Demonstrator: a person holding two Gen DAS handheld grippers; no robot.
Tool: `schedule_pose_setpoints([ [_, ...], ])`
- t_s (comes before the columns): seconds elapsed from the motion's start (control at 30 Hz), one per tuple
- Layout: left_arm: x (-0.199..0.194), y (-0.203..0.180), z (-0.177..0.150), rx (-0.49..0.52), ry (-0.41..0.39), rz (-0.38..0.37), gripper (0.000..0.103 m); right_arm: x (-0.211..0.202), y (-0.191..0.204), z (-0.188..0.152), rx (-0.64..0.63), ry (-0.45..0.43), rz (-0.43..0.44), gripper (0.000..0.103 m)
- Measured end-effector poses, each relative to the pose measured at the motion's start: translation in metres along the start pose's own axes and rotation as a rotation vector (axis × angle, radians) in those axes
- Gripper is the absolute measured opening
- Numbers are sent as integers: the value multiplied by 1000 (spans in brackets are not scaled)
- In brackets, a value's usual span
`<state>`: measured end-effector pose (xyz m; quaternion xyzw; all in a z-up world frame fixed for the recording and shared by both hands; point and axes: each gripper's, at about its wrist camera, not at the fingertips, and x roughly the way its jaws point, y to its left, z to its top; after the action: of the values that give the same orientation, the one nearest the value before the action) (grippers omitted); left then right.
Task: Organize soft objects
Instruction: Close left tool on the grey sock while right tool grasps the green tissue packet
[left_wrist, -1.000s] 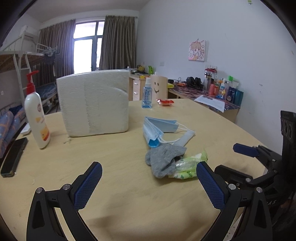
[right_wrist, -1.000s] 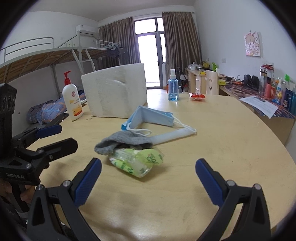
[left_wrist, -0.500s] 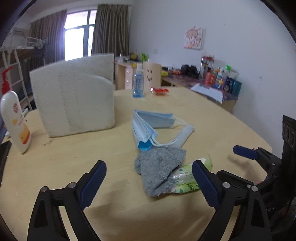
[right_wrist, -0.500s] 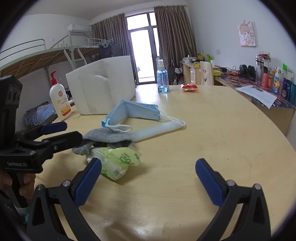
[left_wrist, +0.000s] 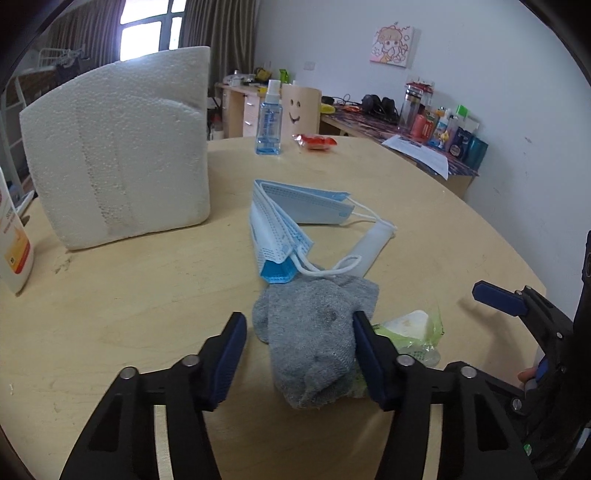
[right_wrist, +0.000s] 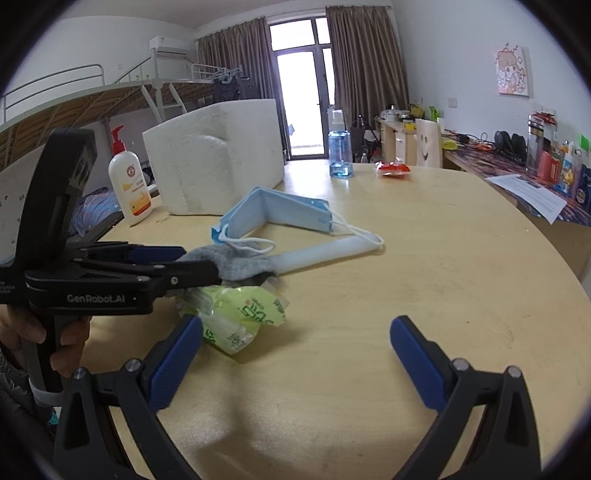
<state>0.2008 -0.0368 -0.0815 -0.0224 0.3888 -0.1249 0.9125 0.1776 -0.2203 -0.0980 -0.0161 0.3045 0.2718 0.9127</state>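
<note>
Left wrist: left claw closing around grey sock.

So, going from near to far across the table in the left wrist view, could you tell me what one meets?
Left gripper → grey sock → blue face masks → red packet.
</note>
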Motion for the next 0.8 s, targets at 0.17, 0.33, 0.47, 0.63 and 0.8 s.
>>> schedule_pose_setpoints([
  [0.17, -1, 0, 0, 5, 6, -24, 36, 1, 0, 0, -5, 5, 2, 103],
  [0.33, -5, -1, -1, 11, -10, -57, 20, 3, 4, 0, -17, 18, -7, 103],
  [0.47, -9, -1, -3, 15, -13, -82, 19, 3, 9, 2, -27, 25, -3, 103],
  [0.63, -14, 0, -6, 26, -12, -105, 19, 4, 19, 3, -46, 37, 58, 103],
  [0.8, -22, 4, -8, 24, -31, -134, 19, 10, 33, 6, -98, 63, 91, 103],
])
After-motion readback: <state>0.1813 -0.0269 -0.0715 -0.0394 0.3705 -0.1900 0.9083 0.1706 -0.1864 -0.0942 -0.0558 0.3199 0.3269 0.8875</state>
